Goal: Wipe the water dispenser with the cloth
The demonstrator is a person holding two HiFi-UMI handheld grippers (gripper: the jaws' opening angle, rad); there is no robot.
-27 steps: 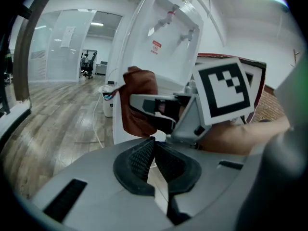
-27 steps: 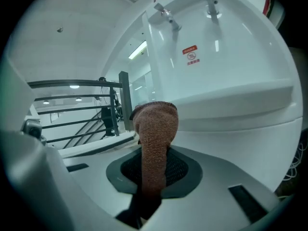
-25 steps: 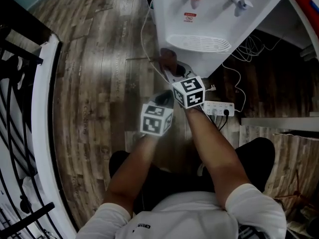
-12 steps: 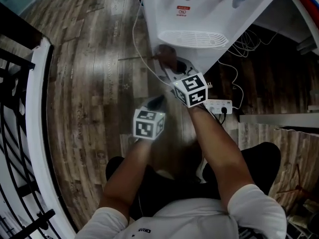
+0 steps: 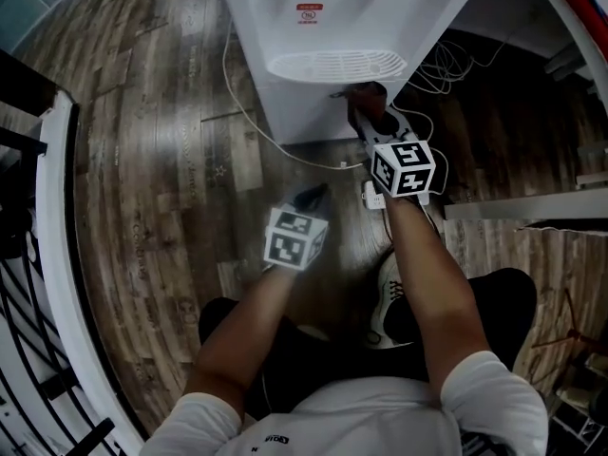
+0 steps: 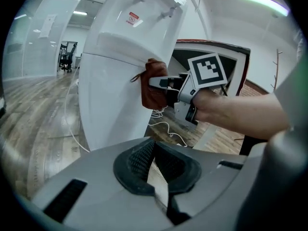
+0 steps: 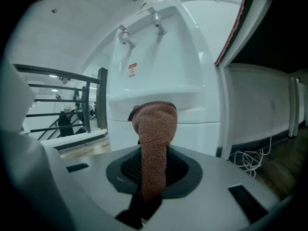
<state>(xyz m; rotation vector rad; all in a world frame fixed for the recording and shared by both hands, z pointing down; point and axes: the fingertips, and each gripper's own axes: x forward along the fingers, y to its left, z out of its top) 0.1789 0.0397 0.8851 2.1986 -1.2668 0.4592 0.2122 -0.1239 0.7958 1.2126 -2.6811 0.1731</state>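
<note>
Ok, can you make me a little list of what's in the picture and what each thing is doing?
water dispenser: white, standing on the wooden floor
cloth: brown, pressed on the dispenser's front, under the drip tray
right gripper: shut on the cloth
left gripper: jaws slightly apart, empty, held back from the dispenser
cable: white, lying on the floor beside the dispenser

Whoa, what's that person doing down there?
A person is wiping the white water dispenser. The right hand-held gripper is shut on a brown cloth, holding it against the front corner just under the drip tray. The left hand-held gripper is open and empty, held above the wooden floor.
</note>
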